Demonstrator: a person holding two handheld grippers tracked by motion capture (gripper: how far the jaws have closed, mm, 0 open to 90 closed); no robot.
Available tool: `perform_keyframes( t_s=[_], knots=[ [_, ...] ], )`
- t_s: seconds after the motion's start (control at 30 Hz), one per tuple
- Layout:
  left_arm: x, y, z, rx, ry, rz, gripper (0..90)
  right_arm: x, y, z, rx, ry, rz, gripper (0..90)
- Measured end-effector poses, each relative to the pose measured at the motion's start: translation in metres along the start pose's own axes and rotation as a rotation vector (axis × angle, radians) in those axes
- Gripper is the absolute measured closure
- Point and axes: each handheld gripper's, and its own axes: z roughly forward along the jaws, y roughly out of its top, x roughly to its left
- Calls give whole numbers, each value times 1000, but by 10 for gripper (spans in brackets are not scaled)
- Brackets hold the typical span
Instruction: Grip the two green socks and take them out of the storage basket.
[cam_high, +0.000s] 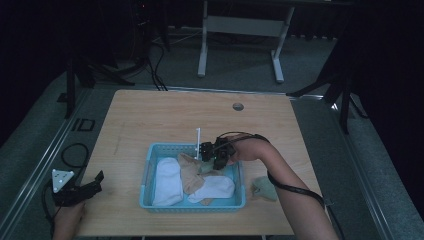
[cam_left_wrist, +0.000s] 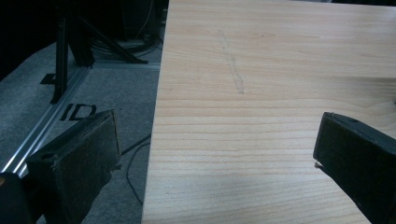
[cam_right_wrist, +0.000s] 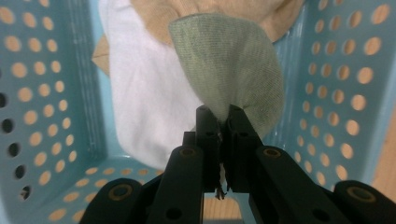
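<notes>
A blue perforated basket (cam_high: 145, 175) sits on the wooden table toward its front. Inside lie two white socks (cam_high: 167, 181) and a tan sock (cam_high: 191, 172). My right gripper (cam_high: 212, 159) hangs over the basket's far right part, shut on a pale green sock (cam_right_wrist: 233, 70). That sock's cloth is pinched between the jaw tips of the right gripper (cam_right_wrist: 223, 119), above a white sock (cam_right_wrist: 144, 102). A second green sock (cam_high: 264, 189) lies on the table right of the basket. My left gripper (cam_high: 97, 180) rests at the table's front left edge, and in its own view the left gripper (cam_left_wrist: 215, 130) stands open over bare wood.
A thin white post (cam_high: 198, 137) stands just behind the basket. The tabletop (cam_left_wrist: 261, 56) has a round hole (cam_high: 238, 106) near its far edge. Beyond the table stand a white desk frame (cam_high: 202, 50) and dark stands with cables on the floor.
</notes>
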Motion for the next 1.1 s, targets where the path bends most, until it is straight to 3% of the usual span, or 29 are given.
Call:
perform_keyframes(
  t_s=[0.37,0.67,1.1],
  knots=[
    [0,0,0,-1,1,0,7,8,-8,-40,-27,-69,3,857],
    [0,0,0,2,3,0,7,9,-30,-78,-72,-105,34,858],
    [0,0,0,3,3,1,7,3,-72,-93,-72,-137,118,857]
  ],
)
